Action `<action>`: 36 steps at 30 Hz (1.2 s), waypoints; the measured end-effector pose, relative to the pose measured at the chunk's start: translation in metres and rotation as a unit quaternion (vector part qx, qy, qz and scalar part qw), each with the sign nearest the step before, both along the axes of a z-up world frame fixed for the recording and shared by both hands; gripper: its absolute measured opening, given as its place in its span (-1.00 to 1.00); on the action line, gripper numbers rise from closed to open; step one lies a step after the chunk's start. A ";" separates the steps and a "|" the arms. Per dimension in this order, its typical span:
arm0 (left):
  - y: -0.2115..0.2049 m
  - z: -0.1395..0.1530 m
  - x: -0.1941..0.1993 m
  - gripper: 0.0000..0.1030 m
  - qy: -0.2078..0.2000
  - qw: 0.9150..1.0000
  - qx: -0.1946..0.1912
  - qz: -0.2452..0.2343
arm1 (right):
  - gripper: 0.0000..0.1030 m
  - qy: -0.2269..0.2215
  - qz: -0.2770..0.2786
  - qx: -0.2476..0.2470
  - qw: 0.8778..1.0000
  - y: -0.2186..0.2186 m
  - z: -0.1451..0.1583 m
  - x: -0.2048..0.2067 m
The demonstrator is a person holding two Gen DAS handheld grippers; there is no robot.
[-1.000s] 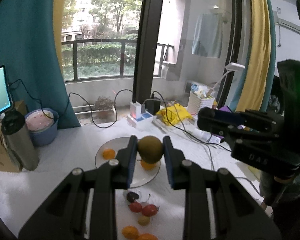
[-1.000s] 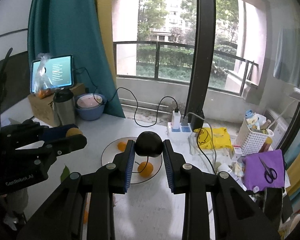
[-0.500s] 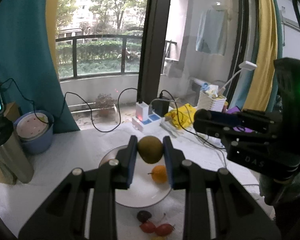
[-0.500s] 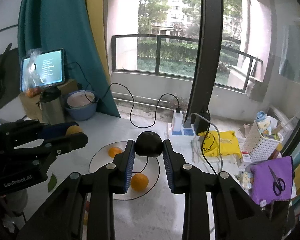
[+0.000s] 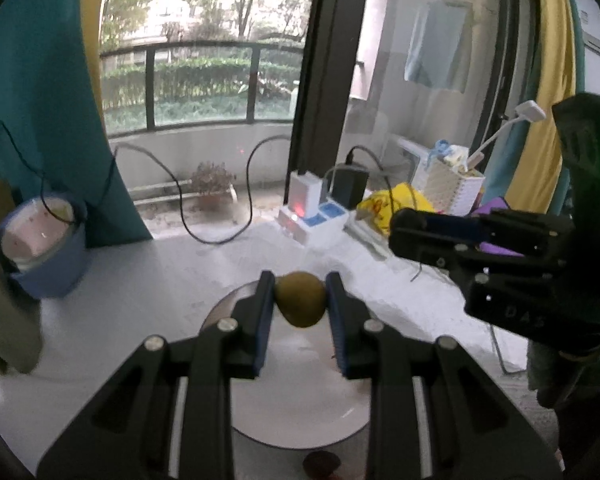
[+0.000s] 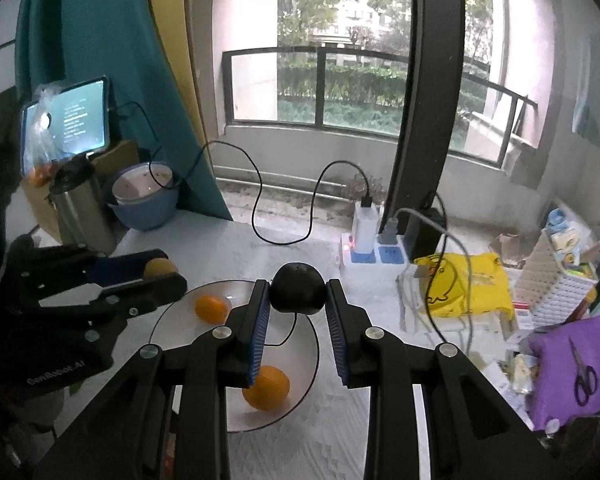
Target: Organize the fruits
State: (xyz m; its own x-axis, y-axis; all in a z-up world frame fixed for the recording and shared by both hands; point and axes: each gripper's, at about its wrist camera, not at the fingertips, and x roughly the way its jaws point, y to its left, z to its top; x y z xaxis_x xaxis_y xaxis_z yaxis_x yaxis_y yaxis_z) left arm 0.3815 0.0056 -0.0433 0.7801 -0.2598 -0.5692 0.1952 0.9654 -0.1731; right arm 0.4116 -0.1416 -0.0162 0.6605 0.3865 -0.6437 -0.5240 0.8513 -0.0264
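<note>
Fruit sits clamped in both tools. The left hand-held gripper [image 5: 300,306] is closed on a greenish-brown fruit [image 5: 301,299], its blue pads pressing the fruit from both sides, and it hangs over the far part of a white plate [image 5: 300,412] on the counter [image 5: 140,280]. A dark red fruit [image 5: 322,463] peeks out at the near edge of that plate. In the left wrist view the right hand-held gripper [image 5: 404,226] reaches in from the right, seen side-on.

The right hand-held gripper [image 6: 298,294] is closed on a round black fruit [image 6: 297,288], pinched between its pads above the far rim of the same plate [image 6: 172,316]. Two oranges lie on the plate: a small orange [image 6: 211,309] at the far left and a larger orange [image 6: 266,388] nearer, partly behind the left finger. The left gripper [image 6: 162,272] enters from the left of this view, the brownish fruit [image 6: 160,267] showing at its tips, just beside the plate's left rim.

Farther back on the counter stand a white power strip [image 6: 374,254] with chargers plugged in, a yellow bag [image 6: 468,288] to its right, and a white basket [image 6: 556,276] beyond that. On the left are a steel flask [image 6: 82,210], a blue bowl [image 6: 146,200] and a lit tablet [image 6: 66,120]. Scissors [image 6: 584,372] rest on a purple cloth [image 6: 560,384] at the near right.
</note>
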 end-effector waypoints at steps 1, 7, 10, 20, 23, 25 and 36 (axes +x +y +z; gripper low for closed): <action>0.001 -0.005 0.004 -0.48 0.004 1.000 -0.001 0.001 | -0.41 0.006 0.000 -0.002 1.000 0.001 -0.005 0.005; 0.010 -0.029 0.025 -0.48 0.029 1.000 -0.002 0.006 | -0.41 0.026 0.004 -0.007 1.000 0.011 -0.027 0.026; 0.014 -0.040 0.032 -0.48 0.047 0.999 0.000 0.009 | -0.41 0.036 0.009 -0.008 0.999 0.015 -0.038 0.036; 0.016 -0.060 0.055 -0.48 0.067 0.998 0.001 0.004 | -0.41 0.073 0.026 -0.008 0.997 0.032 -0.075 0.057; 0.016 -0.066 0.063 -0.48 0.079 0.997 0.000 0.004 | -0.41 0.082 0.028 -0.009 0.996 0.034 -0.084 0.059; 0.016 -0.070 0.067 -0.48 0.086 0.996 -0.002 0.004 | -0.41 0.087 0.030 -0.010 0.996 0.035 -0.089 0.060; 0.019 -0.079 0.073 -0.40 0.105 0.994 0.002 0.021 | -0.41 0.105 0.031 -0.022 0.994 0.039 -0.108 0.061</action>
State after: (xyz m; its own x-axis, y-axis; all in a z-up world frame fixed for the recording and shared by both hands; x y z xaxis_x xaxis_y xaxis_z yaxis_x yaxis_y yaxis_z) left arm 0.4549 0.0244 -0.1227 0.6540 -0.2271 -0.7216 0.1156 0.9727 -0.2013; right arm 0.4727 -0.1028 -0.1245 0.4856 0.3902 -0.7823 -0.5733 0.8177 0.0520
